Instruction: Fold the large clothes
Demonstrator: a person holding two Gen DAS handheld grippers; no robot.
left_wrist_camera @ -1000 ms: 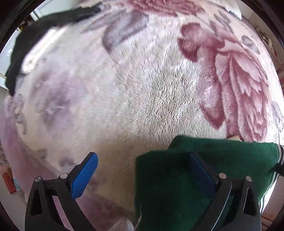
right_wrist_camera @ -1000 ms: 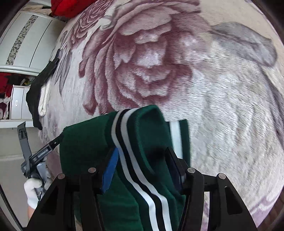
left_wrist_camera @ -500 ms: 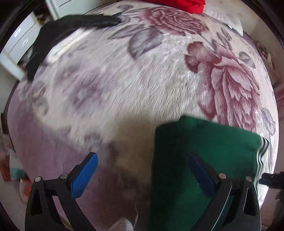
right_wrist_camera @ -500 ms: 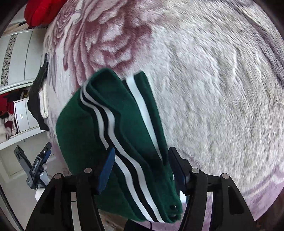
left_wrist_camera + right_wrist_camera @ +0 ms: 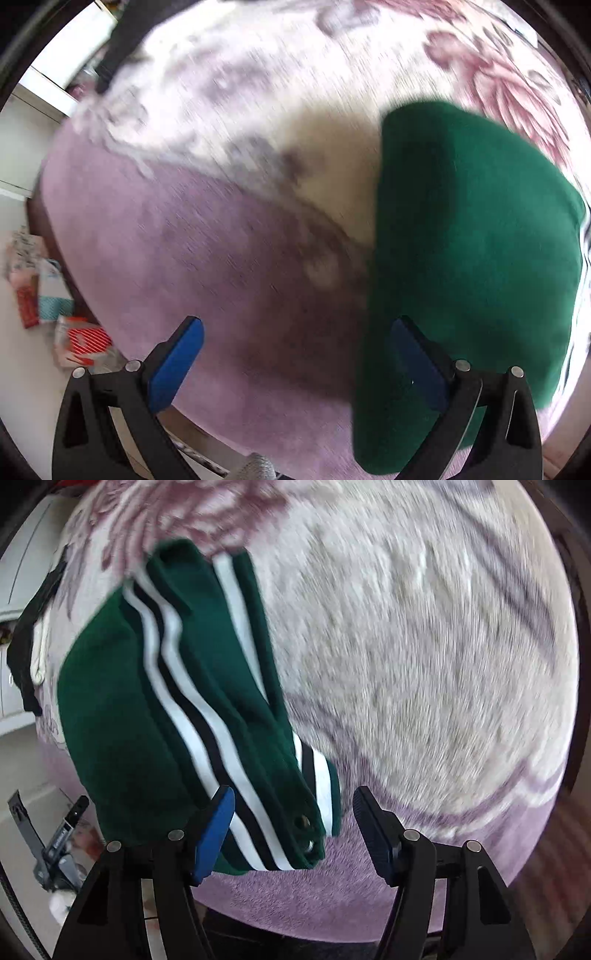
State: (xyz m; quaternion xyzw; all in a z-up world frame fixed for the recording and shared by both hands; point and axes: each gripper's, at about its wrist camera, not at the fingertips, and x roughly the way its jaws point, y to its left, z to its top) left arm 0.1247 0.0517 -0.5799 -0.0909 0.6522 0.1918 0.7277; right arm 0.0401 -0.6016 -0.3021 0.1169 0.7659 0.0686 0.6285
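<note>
The left wrist camera is looking steeply down past its left gripper (image 5: 295,363) onto the floral blanket (image 5: 229,206), close above it. The right wrist camera is facing the blanket (image 5: 424,646) likewise, behind its right gripper (image 5: 293,830). Both are sharing the green garment (image 5: 476,236) (image 5: 122,731) lying on the blanket.

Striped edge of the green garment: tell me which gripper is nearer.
Right. The right gripper straddles the striped edge; the left gripper sits at the plain end of the green garment, away from the stripes.
</note>
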